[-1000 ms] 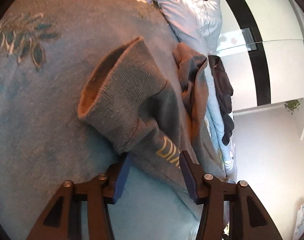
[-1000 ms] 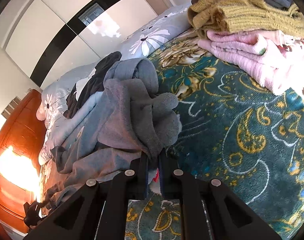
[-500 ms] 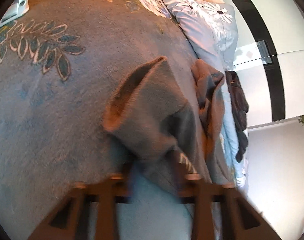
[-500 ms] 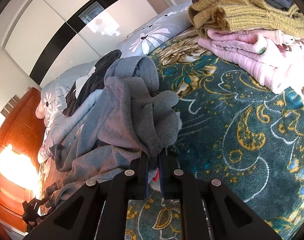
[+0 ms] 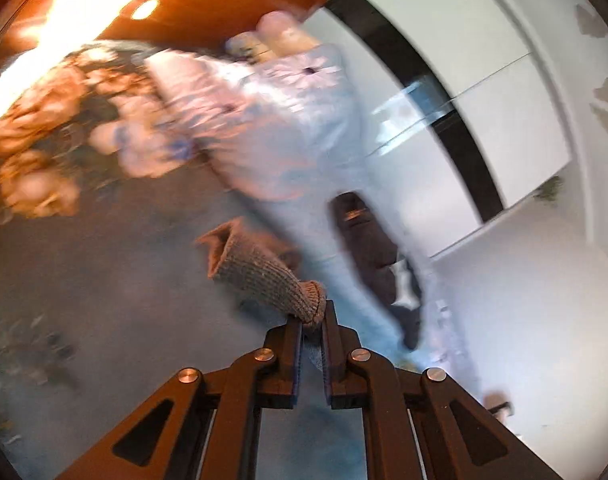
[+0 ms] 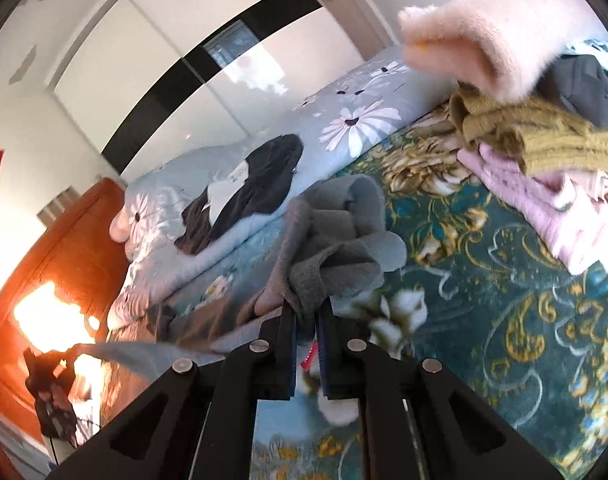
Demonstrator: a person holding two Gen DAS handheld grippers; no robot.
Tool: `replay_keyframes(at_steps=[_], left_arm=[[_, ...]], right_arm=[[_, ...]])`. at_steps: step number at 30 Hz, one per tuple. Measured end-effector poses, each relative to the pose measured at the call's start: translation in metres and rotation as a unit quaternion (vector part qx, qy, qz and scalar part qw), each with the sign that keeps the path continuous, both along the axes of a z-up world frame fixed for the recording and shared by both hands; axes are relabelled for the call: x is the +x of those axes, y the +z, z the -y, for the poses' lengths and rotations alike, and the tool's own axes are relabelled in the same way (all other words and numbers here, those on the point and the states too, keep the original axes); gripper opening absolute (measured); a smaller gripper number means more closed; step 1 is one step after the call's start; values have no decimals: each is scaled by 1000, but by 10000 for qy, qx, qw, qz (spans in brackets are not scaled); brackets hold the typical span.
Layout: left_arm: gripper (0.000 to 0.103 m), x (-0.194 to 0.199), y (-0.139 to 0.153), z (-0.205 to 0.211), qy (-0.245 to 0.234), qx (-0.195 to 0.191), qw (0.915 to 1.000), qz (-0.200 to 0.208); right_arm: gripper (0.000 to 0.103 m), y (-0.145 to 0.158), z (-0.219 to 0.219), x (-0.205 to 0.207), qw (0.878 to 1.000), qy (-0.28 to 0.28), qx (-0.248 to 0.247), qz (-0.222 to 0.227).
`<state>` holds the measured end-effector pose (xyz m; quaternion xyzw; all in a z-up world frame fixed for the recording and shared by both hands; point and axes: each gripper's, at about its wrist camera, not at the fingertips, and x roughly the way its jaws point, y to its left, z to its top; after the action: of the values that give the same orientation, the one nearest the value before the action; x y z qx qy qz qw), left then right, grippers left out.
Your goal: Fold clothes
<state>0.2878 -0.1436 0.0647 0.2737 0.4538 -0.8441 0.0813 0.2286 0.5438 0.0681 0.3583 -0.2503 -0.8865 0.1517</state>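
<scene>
A grey sweatshirt is held by both grippers over a teal floral blanket (image 6: 484,280) on a bed. My left gripper (image 5: 312,316) is shut on the sweatshirt's ribbed cuff (image 5: 259,276), which sticks out beyond the fingertips; this view is blurred. My right gripper (image 6: 306,312) is shut on a bunched fold of the grey sweatshirt (image 6: 340,236), lifted off the blanket. The rest of the garment trails down to the left, partly hidden behind the gripper.
A stack of clothes, mustard (image 6: 536,136), pink (image 6: 544,200) and peach (image 6: 484,40), sits at the right. A black garment (image 6: 247,184) lies on the pale daisy-print quilt (image 6: 356,120). A wooden headboard (image 6: 63,264) and white wardrobe doors (image 5: 504,100) stand behind.
My left gripper closed on the ribbed cuff and lifted and swung it toward the headboard. My right gripper rose with its bunch of sweatshirt still held.
</scene>
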Motion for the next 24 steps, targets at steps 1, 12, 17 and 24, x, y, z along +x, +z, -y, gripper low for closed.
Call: replay_keyframes(at_steps=[1, 12, 17, 24], left_arm=[[9, 10, -19, 2, 73, -8, 9996, 275], [9, 66, -71, 9, 654, -230, 9917, 1085], [9, 62, -86, 11, 551, -398, 9882, 1373], [20, 80, -87, 11, 399, -300, 9875, 1493]], right_arm=[[9, -10, 1, 9, 9999, 36, 8, 106], [9, -67, 8, 55, 9954, 371, 82, 882], [9, -77, 17, 58, 9938, 493, 152, 986], [19, -58, 7, 69, 9951, 592, 186, 764]])
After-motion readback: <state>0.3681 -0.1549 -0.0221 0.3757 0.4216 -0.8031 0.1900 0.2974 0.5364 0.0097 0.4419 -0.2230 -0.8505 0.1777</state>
